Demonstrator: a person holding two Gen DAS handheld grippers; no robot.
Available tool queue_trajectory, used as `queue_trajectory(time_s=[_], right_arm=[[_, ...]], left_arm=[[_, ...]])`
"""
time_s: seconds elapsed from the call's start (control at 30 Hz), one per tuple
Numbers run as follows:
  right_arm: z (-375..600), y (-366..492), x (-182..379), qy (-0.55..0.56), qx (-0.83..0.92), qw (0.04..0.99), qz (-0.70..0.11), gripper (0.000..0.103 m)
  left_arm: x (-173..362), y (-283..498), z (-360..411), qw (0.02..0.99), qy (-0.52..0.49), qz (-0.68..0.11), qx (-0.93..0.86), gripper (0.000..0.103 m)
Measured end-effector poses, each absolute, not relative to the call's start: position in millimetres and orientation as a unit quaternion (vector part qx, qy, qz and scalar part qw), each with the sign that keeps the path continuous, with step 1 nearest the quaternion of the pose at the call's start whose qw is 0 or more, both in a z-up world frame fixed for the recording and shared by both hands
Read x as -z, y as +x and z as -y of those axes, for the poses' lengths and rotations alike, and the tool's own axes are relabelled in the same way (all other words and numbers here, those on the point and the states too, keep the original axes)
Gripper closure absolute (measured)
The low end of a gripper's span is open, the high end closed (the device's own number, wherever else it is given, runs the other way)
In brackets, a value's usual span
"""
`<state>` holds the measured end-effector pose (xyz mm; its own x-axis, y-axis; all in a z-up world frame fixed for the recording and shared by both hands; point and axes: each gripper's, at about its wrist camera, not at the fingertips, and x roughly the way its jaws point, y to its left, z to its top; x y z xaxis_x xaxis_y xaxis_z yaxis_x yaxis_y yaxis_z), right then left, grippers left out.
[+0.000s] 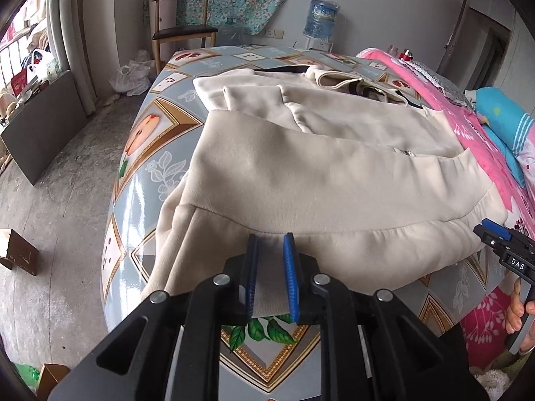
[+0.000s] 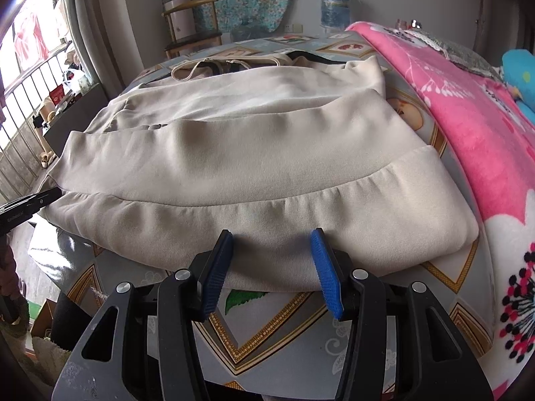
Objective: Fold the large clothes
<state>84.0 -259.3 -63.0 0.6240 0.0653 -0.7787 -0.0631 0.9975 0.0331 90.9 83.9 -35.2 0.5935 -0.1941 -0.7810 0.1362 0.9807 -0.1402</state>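
Observation:
A large beige jacket (image 1: pixel 317 173) lies folded on the patterned tabletop (image 1: pixel 140 153), its ribbed hem toward me and its collar (image 2: pixel 234 63) at the far end. My left gripper (image 1: pixel 271 239) sits at the hem's left part. Its blue pads (image 1: pixel 290 267) stand a little apart, with the hem cloth lying between them and not visibly pinched. My right gripper (image 2: pixel 272 235) is open wide at the hem's right part (image 2: pixel 267 214), its tips straddling the fabric edge without pressing it. Each gripper also shows in the other's view: the right gripper (image 1: pixel 495 234) and the left gripper (image 2: pixel 50 195).
A pink flowered blanket (image 2: pixel 468 140) and a blue pillow (image 1: pixel 501 117) lie along the table's right side. A wooden chair (image 1: pixel 182 30) and a water jug (image 1: pixel 321 16) stand at the far wall. Boxes (image 1: pixel 20 250) sit on the concrete floor to the left.

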Motion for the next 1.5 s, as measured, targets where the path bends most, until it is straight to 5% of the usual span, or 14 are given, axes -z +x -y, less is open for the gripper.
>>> queue_trajectory(time_s=[0.27, 0.47, 0.87, 1.5], right_arm=[[227, 83, 31, -0.027, -0.058, 0.916, -0.396, 0.026], [201, 95, 32, -0.029, -0.084, 0.914, -0.395, 0.024], [194, 109, 63, -0.018, -0.084, 0.897, -0.433, 0.018], [194, 106, 63, -0.022, -0.084, 0.897, -0.433, 0.018]], left_arm=[[12, 92, -58, 0.903, 0.007, -0.420, 0.094, 0.056], [18, 101, -27, 0.896, 0.040, -0.430, 0.098, 0.035], [39, 108, -13, 0.888, 0.057, -0.447, 0.086, 0.024], [40, 111, -14, 0.886, 0.051, -0.454, 0.076, 0.020]])
